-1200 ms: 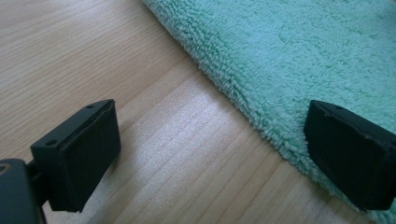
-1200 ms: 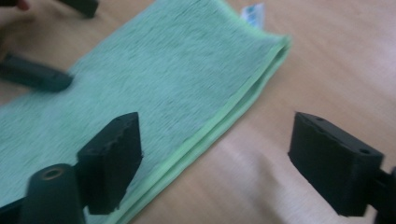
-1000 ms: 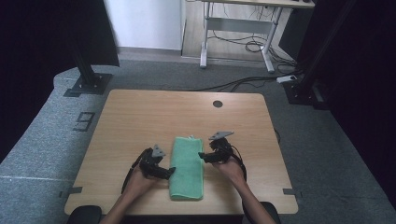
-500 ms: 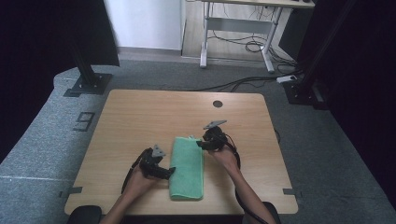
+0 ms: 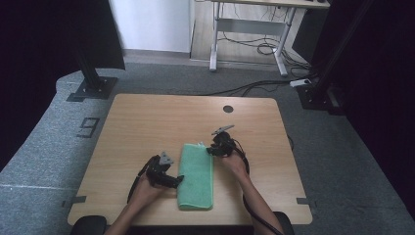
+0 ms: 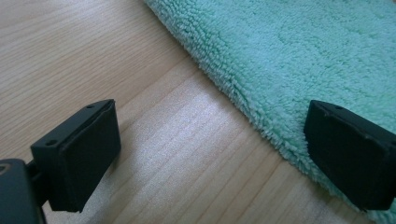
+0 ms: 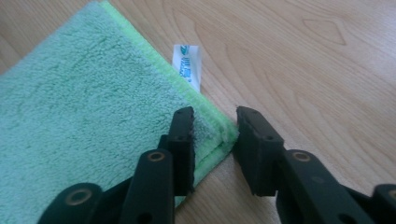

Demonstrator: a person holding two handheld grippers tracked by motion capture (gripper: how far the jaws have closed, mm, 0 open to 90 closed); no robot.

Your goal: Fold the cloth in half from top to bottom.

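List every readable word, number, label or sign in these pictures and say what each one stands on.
"9": a large grey numeral on the floor mat, left of the table; seen from the high view it may be a 6 turned round.
Printed text and a small green mark on the white label sewn to the green towel: too blurred to read.

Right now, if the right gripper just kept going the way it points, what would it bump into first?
Probably the green towel: the right gripper straddles its far corner, jaws either side of the hem. Beyond lies the white label, then bare table.
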